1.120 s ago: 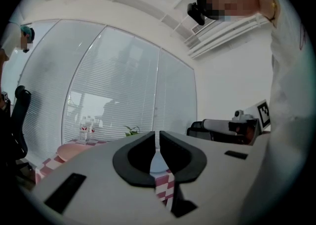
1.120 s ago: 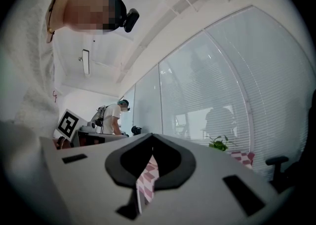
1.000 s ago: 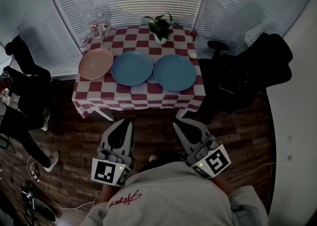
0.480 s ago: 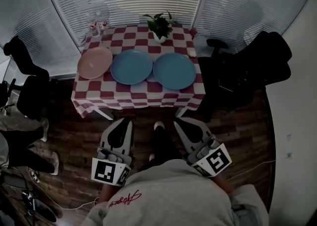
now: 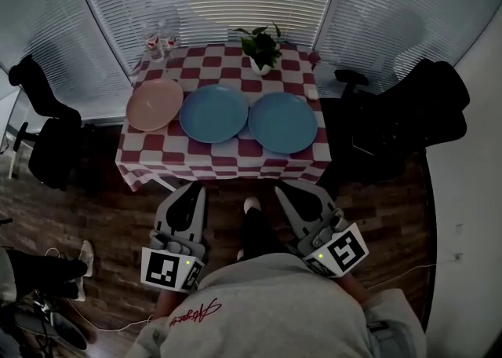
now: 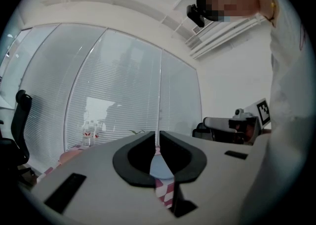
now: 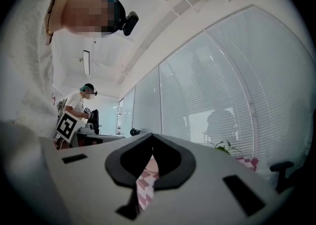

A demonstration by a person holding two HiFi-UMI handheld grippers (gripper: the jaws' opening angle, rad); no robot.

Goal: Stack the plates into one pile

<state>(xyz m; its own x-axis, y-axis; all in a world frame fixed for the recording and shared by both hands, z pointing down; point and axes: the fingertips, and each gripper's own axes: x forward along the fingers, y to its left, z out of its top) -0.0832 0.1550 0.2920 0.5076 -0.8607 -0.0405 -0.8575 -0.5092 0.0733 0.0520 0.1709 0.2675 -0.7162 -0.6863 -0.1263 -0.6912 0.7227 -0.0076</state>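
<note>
The checkered worktop (image 5: 222, 166) carries three unstacked plates side by side: a pink plate (image 5: 154, 104) at its left end, a blue plate (image 5: 212, 113) at its middle, a second blue plate (image 5: 281, 122) at its right. Short of its near edge, over open floor (image 5: 392, 215), the left gripper (image 5: 192, 190) and right gripper (image 5: 284, 191) hang, fingers pressed together, holding nothing

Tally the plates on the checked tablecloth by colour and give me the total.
Round blue plates: 2
Round pink plate: 1
Total: 3
</note>
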